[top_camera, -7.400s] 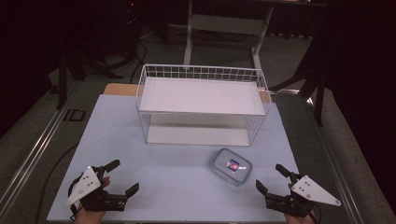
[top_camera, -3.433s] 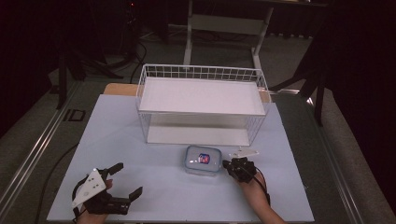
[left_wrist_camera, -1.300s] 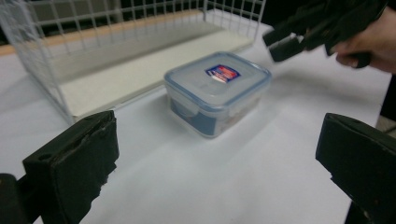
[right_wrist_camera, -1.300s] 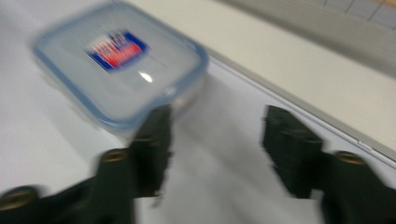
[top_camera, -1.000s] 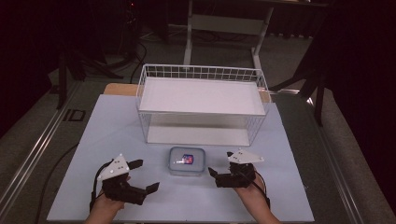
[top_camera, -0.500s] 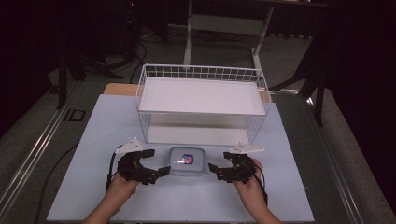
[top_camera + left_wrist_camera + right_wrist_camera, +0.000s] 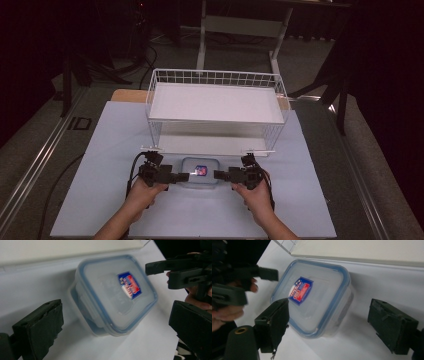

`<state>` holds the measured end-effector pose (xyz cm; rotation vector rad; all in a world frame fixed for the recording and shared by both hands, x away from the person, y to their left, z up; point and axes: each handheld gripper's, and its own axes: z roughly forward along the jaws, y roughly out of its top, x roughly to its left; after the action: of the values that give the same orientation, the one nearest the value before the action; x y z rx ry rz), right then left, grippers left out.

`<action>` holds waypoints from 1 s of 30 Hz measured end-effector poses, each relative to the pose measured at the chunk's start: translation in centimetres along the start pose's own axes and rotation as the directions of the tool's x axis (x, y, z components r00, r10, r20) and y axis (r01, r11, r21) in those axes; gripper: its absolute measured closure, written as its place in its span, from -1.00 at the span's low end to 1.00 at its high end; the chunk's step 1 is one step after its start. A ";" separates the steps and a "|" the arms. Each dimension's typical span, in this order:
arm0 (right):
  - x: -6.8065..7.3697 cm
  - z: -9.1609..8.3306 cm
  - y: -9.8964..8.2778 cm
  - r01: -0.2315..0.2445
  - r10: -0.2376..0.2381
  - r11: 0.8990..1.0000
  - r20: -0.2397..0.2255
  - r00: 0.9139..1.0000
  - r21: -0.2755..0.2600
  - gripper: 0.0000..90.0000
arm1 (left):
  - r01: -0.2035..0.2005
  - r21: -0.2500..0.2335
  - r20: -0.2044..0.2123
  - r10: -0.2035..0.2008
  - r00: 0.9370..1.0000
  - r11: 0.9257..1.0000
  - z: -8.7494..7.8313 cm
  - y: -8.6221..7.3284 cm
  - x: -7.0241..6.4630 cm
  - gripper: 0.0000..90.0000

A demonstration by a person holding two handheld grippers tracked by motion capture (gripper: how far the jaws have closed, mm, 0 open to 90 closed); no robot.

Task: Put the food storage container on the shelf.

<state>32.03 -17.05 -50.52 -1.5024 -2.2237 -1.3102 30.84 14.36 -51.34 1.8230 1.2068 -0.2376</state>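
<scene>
Two grippers are flanking a lidded plastic food container (image 7: 200,172) on the white tabletop (image 7: 100,150).

Translucent, rounded-rectangular, blue-rimmed, glossy label on lid; it is sitting just before the wire basket (image 7: 215,107), long axis seemingly left-right. Left gripper (image 7: 182,176) and right gripper (image 7: 220,175) are both standing spread, rough black pads (image 7: 275,322) apparently not touching.

Print on the red-and-blue label (image 7: 129,285) of the clear, blue-rimmed plastic food box (image 7: 113,293) is blurred and illegible. The left gripper's black jaw pads are cropped by the frame edges.
</scene>
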 end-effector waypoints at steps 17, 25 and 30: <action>-0.8 2.5 -0.6 -0.186 0.191 0.980 -0.071 0.979 0.075 -0.18 | 0.183 0.054 0.014 -0.185 0.983 0.982 2.1 0.3 1.3 -0.23; -0.7 2.3 -0.6 -0.199 0.205 0.977 -0.073 0.976 0.076 -0.07 | 0.142 0.062 -0.017 -0.141 0.990 0.988 1.7 0.2 0.5 -0.17; -0.1 2.0 -0.7 -0.162 0.166 0.984 -0.058 0.984 0.070 -0.04 | 0.105 0.055 -0.033 -0.104 0.994 0.993 1.3 -0.3 -0.2 -0.13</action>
<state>32.14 -15.80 -52.21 -1.5599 -2.0345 -1.2067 30.95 13.26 -52.16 1.8196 1.3302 -0.3074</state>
